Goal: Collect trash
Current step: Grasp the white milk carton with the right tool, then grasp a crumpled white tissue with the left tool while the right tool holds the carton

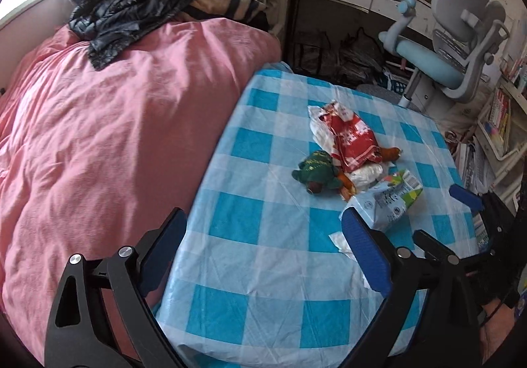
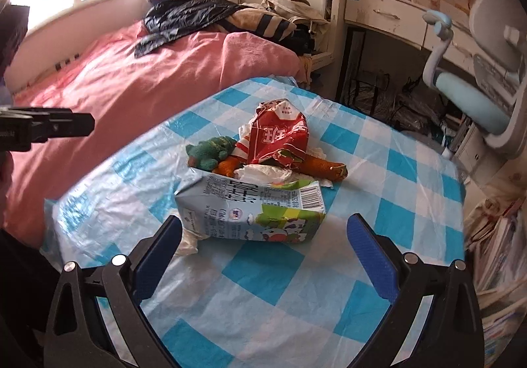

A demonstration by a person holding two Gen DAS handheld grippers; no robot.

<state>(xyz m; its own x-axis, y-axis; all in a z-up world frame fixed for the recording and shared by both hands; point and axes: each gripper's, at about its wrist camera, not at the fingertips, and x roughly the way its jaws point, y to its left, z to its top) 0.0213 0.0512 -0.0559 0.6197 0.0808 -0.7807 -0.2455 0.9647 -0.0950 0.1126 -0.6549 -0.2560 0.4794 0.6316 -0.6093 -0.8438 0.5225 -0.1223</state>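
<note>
While both hand-held grippers hover with fingers spread and empty, the right hand-held gripper (image 2: 263, 242) lines up on the crushed pale-blue milk carton (image 2: 253, 210) at frame centre, on the blue-checked plastic-covered surface (image 2: 283, 285). Left hand-held gripper (image 1: 263, 246) waits lower left. Crumpled red snack wrapper (image 2: 280, 137), white tissues (image 2: 263, 173) and green plush toy (image 2: 210, 152) sit just behind. Step: approach, likely first pick. Next: advance, straddle carton, close.

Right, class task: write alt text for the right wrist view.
The open right gripper faces a crushed pale blue milk carton on a blue-and-white checked tablecloth. Behind it lie a crumpled red snack wrapper and a green plush toy.
</note>
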